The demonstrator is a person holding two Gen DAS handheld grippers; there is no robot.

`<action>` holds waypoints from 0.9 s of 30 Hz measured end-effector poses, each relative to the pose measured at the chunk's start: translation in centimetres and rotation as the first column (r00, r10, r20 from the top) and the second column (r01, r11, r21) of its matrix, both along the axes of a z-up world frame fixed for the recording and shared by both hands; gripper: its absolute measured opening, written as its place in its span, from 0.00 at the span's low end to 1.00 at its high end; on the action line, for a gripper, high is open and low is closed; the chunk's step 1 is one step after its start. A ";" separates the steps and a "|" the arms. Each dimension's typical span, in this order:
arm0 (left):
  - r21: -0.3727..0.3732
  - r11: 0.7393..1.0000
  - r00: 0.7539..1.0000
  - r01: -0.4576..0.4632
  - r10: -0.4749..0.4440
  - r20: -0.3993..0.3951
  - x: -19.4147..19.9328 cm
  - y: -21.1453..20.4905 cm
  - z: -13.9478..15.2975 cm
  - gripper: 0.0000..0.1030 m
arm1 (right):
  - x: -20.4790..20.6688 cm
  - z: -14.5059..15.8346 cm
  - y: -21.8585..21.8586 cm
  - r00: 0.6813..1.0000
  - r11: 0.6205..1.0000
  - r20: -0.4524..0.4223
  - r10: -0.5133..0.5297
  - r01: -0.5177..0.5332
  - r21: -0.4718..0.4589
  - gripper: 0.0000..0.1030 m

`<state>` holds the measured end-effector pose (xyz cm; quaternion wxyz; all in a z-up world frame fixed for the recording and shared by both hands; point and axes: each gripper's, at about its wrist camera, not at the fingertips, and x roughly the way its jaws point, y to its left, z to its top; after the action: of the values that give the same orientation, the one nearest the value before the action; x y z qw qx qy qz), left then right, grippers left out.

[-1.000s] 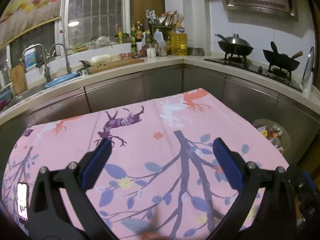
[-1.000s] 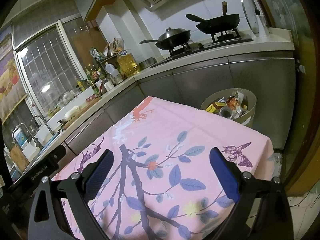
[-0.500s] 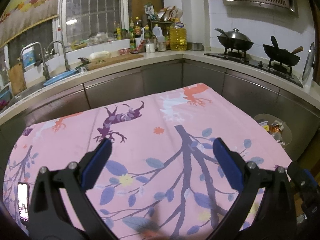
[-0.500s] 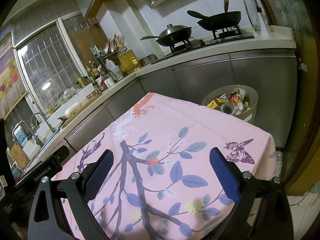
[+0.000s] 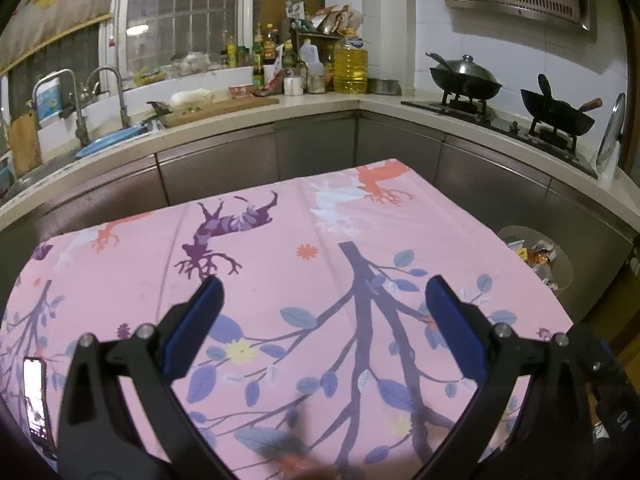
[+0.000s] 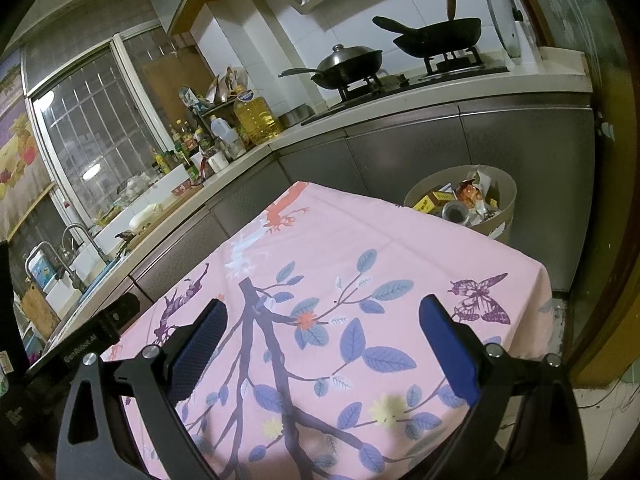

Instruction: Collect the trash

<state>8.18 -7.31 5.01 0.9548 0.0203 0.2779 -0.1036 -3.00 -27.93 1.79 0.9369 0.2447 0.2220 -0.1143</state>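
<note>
A beige trash bin (image 6: 506, 196) stuffed with wrappers and a can stands on the floor past the table's far right corner; it shows as a bin (image 5: 560, 268) at the right edge in the left wrist view. My left gripper (image 5: 322, 292) hangs open above the pink floral tablecloth (image 5: 280, 264) with nothing between its blue pads. My right gripper (image 6: 322, 312) is open too, empty, over the same tablecloth (image 6: 360, 248). No loose trash shows on the cloth.
A phone (image 5: 35, 404) lies at the table's near left edge. Grey cabinets and a counter wrap behind, with a sink and taps (image 5: 80, 108), bottles (image 5: 350, 66) and two woks (image 6: 436, 36) on a stove. The other gripper's body (image 6: 96, 328) sits at left.
Both grippers have shifted only slightly over the table, the view tilting down a little. Both stay open and empty.
</note>
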 end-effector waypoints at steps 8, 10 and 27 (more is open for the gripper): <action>0.002 1.000 1.000 -0.003 0.003 -0.012 0.2 0.1 -0.1 0.94 | 0.0 0.0 -0.1 1.000 1.000 0.001 0.001 -0.001 0.000 0.90; 0.005 1.000 1.000 -0.005 0.005 -0.009 0.3 0.1 -0.1 0.94 | 0.0 0.1 -0.1 1.000 1.000 0.000 0.000 0.000 0.001 0.90; 0.025 1.000 1.000 -0.017 0.017 0.002 0.2 -0.2 -0.4 0.94 | -0.1 0.0 -0.3 1.000 1.000 0.000 -0.002 0.002 0.009 0.90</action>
<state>8.40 -7.48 4.64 0.9556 0.0300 0.2785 -0.0918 -3.08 -28.25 1.77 0.9357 0.2492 0.2221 -0.1144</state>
